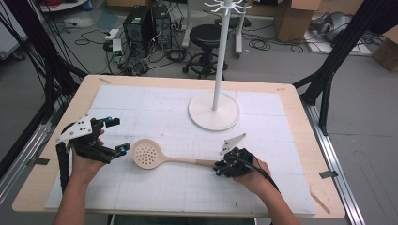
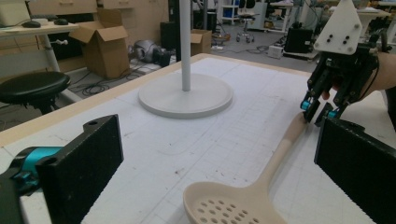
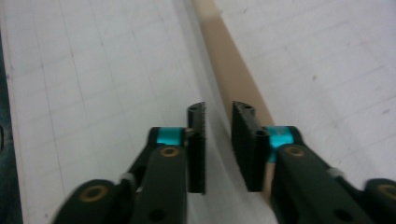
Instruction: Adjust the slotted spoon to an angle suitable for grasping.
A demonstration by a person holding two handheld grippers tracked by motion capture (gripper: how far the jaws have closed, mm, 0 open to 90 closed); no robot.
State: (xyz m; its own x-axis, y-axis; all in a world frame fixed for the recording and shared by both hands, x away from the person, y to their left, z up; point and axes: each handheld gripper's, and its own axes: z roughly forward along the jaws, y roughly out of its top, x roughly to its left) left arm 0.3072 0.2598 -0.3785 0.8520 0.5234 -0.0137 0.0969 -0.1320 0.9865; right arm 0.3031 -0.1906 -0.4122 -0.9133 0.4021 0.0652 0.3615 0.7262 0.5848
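Observation:
A beige slotted spoon (image 1: pixel 146 153) lies flat on the white gridded mat (image 1: pixel 155 101), bowl to the left and handle running right. My left gripper (image 1: pixel 118 135) rests just left of the bowl with its jaws wide apart and nothing between them; in the left gripper view the spoon (image 2: pixel 261 182) lies ahead between its two black pads. My right gripper (image 1: pixel 218 168) sits at the handle's end. In the right gripper view its jaws (image 3: pixel 218 112) stand a narrow gap apart over bare mat, and the handle (image 3: pixel 233 60) passes under the right-hand jaw, not between the pads.
A white stand with a round base (image 1: pixel 213 111) and a tall pole rises at the mat's far middle. The wooden table edge (image 1: pixel 305 140) frames the mat. Beyond the table are a black stool (image 1: pixel 205 35), computers and cardboard boxes.

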